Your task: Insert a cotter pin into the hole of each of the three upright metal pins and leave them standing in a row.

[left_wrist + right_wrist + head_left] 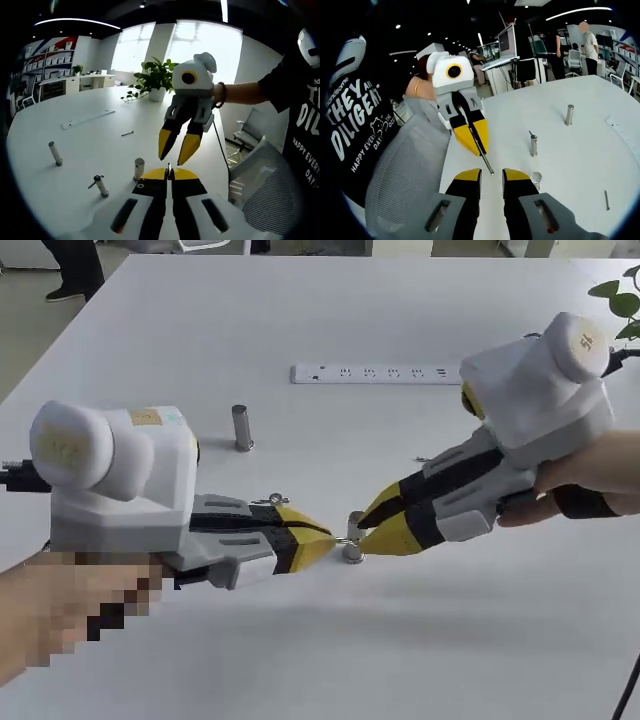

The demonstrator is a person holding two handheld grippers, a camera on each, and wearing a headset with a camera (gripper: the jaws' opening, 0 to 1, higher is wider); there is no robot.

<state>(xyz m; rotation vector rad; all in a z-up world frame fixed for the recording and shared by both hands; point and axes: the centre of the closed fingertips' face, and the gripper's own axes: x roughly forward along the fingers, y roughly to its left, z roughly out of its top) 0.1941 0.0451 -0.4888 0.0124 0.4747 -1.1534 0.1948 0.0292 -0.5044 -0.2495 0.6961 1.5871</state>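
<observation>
I read a white table (pixel 200 320). Three upright metal pins stand on it. The far pin (pixel 241 427) stands alone. The middle pin (pixel 354 538) stands nearer me. The third pin (pixel 101 186), just beside it, carries a cross-piece through its top. A white power strip (pixel 375 373) lies flat beyond them. A loose cotter pin (pixel 127 133) lies well apart. A potted plant (pixel 157 82) is at the far edge; I cannot tell if it rests on the top.

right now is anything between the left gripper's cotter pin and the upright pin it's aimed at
Nothing visible. The cotter pin sits right at the upright pin; the open right gripper is on its far side.
</observation>
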